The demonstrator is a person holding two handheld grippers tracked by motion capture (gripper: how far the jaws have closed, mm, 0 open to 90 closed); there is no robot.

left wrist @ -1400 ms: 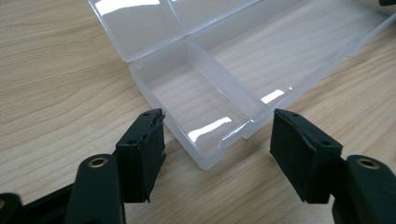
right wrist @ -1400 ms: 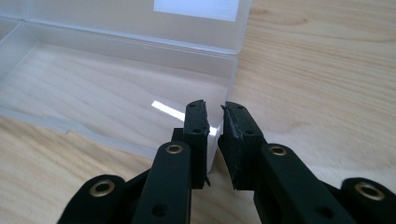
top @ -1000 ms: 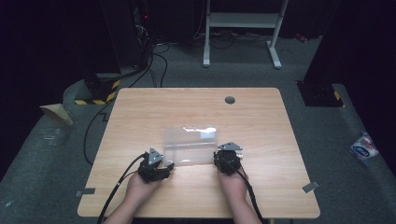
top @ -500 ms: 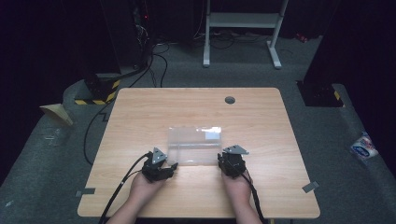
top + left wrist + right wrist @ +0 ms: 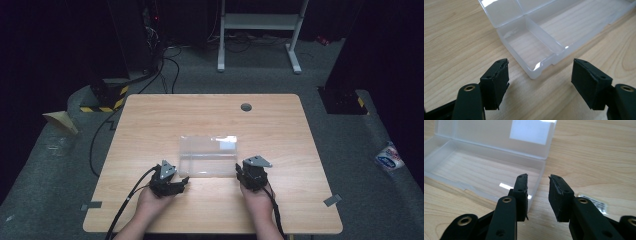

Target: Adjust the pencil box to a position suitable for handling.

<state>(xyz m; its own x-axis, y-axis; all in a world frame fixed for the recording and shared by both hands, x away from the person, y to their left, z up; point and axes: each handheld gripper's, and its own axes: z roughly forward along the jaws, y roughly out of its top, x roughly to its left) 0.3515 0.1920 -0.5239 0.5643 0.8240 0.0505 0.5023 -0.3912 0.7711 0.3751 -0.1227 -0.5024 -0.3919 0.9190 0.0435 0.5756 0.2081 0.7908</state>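
Note:
A clear plastic box lies open on the wooden table, its lid folded back on the far side. In the left gripper view the box shows a divider and empty compartments. My left gripper stands open just before the box's front left corner, touching nothing; its jaws have just been opening. My right gripper sits at the front right corner of the box. Its jaws have just been opening to a narrow gap, with the box's right wall in that gap, unpressed.
A white label is stuck on the lid. A small sticker lies on the wood right of my right gripper. A cable hole sits near the table's far edge. Cables and a white stand are on the floor beyond.
The jaws of both grippers stand wider apart than before. Both hands have stayed at the box's front corners, and the box has not shifted.

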